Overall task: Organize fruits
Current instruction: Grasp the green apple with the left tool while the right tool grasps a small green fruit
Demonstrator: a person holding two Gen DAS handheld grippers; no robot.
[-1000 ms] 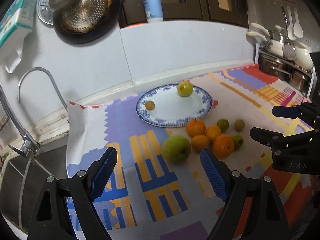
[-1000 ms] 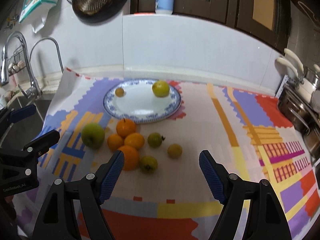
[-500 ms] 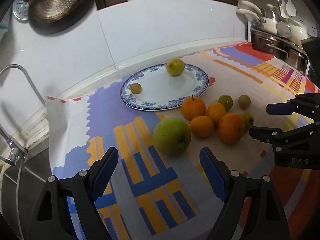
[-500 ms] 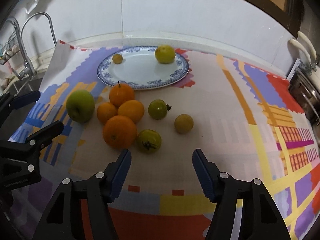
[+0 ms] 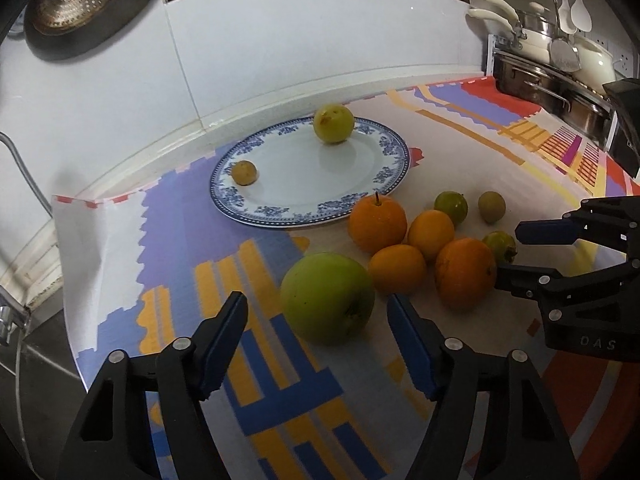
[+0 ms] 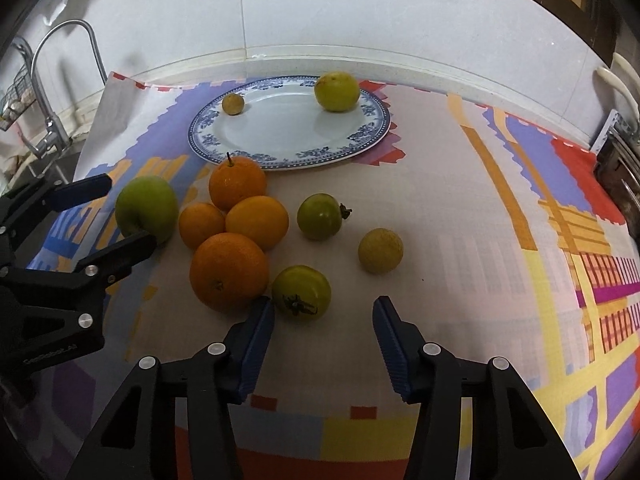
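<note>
Left wrist view shows a blue-rimmed plate (image 5: 394, 162) on the patterned cloth (image 5: 176, 240), holding a yellow-green fruit (image 5: 333, 123) at its far edge and a small brownish fruit (image 5: 244, 172) on its left. The other fruits lie on the cloth in front of the plate. The big green apple (image 5: 328, 298) lies tilted, its stem dimple towards the camera. The left gripper (image 5: 318, 336) has just been closing; its jaws are still apart, the apple just ahead of them and untouched. The right gripper (image 6: 323, 334) has also been closing, its pads apart just short of a green tomato (image 6: 302, 293) whose calyx faces the camera.
</note>
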